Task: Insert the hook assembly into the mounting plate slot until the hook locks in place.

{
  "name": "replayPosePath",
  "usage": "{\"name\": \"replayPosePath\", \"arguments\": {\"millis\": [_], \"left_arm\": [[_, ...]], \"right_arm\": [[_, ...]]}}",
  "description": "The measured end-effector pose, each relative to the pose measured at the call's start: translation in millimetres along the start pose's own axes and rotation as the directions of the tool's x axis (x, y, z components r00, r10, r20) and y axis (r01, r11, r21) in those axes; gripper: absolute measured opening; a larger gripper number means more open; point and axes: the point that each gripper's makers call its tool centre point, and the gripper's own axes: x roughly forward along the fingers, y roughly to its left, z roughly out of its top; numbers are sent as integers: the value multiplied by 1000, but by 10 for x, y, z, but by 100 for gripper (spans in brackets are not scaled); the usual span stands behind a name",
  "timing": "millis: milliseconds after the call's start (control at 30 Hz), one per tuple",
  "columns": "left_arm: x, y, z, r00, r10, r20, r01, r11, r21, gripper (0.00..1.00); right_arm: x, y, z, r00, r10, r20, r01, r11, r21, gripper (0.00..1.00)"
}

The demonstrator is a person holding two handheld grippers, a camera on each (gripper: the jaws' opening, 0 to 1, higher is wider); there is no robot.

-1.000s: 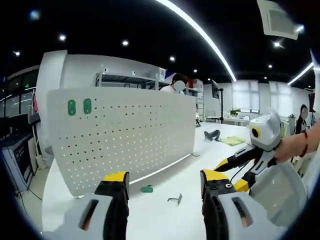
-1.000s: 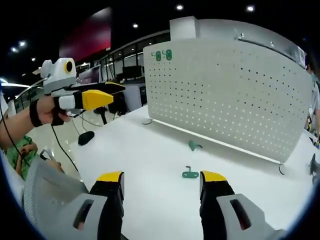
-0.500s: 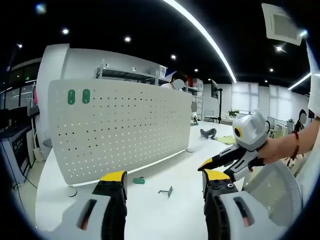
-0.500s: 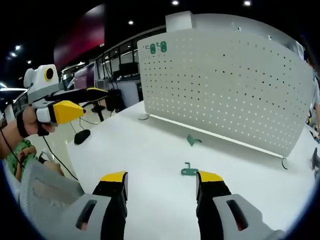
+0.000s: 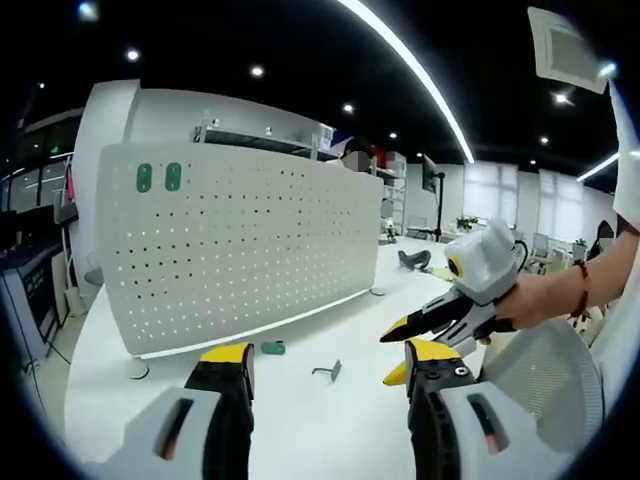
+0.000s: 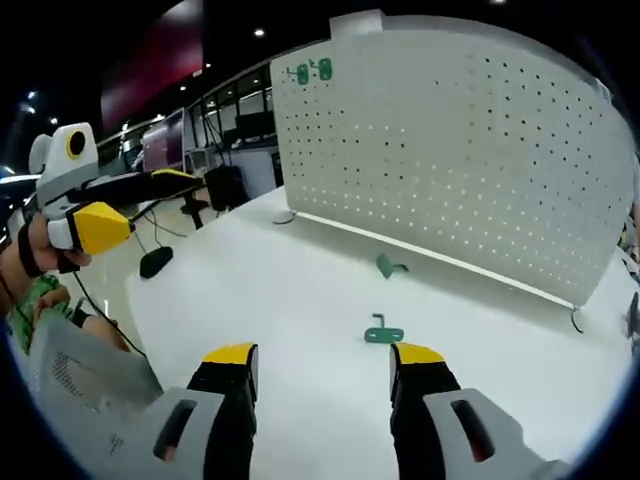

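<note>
A white pegboard mounting plate [image 5: 240, 250] [image 6: 460, 160] stands upright on the white table, with two green plates [image 5: 155, 178] [image 6: 310, 71] fixed near one upper corner. A green hook piece [image 6: 383, 333] lies flat on the table just beyond my right gripper [image 6: 323, 355], which is open and holds nothing. A second green piece [image 6: 388, 265] [image 5: 272, 348] lies nearer the board's foot. A small metal hook [image 5: 327, 371] lies ahead of my open, unloaded left gripper [image 5: 328, 352]. The right gripper [image 5: 393, 352] comes in from the right, jaws apart. The left gripper [image 6: 150, 200] is at the left.
The white table [image 6: 250, 300] runs to a near edge on the left of the right gripper view. A mesh chair back [image 5: 545, 375] [image 6: 80, 370] sits close to the hands. A dark mouse-like object [image 6: 155, 262] lies beyond the table edge. A person's head rises behind the board.
Both cameras have shifted slightly nearer the table. In the left gripper view the right gripper has moved leftward and lower, toward the metal hook. Both stay open; the parts have not moved.
</note>
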Motion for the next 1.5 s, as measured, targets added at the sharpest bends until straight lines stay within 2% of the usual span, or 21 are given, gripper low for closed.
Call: {"name": "replayPosePath", "arguments": {"millis": [333,467,567,800,900,1067,1233,1267,1333,1400,1500], "left_arm": [[35,-59,-40,1000,-21,1,21,1000,-8,63],[45,-84,-69,999,-35,-1,35,999,-16,65],[53,-143,-87,998,-63,-14,64,998,17,66],[75,-123,-186,996,-83,-39,82,997,-12,71],[74,-134,-196,995,-83,-46,84,996,9,73],[58,-129,-187,996,-75,-41,75,997,-16,74],[55,-133,-239,996,-79,-46,77,996,-36,73],[56,-130,-240,996,-82,-32,80,995,-61,73],[52,-120,-239,997,-79,-25,77,995,-70,73],[50,-119,-263,996,-78,-35,75,995,-67,71],[37,-101,-284,997,-72,-30,69,995,-78,71]], "right_arm": [[113,-53,-101,999,-10,-49,9,1000,-20,52],[187,-149,-124,998,-29,-64,28,999,-16,50],[243,-216,-138,997,-45,-70,45,999,-8,47],[380,-296,-163,994,-60,-88,62,998,15,47],[444,-308,-173,994,-58,-91,60,998,21,48],[535,-343,-212,992,-59,-115,66,996,55,47],[605,-403,-216,992,-76,-105,86,992,96,45],[621,-411,-231,991,-78,-108,89,991,95,45],[649,-433,-316,984,-85,-155,98,992,78,44],[679,-438,-306,986,-93,-139,102,993,61,43],[725,-474,-336,983,-98,-154,109,992,65,43]]}}
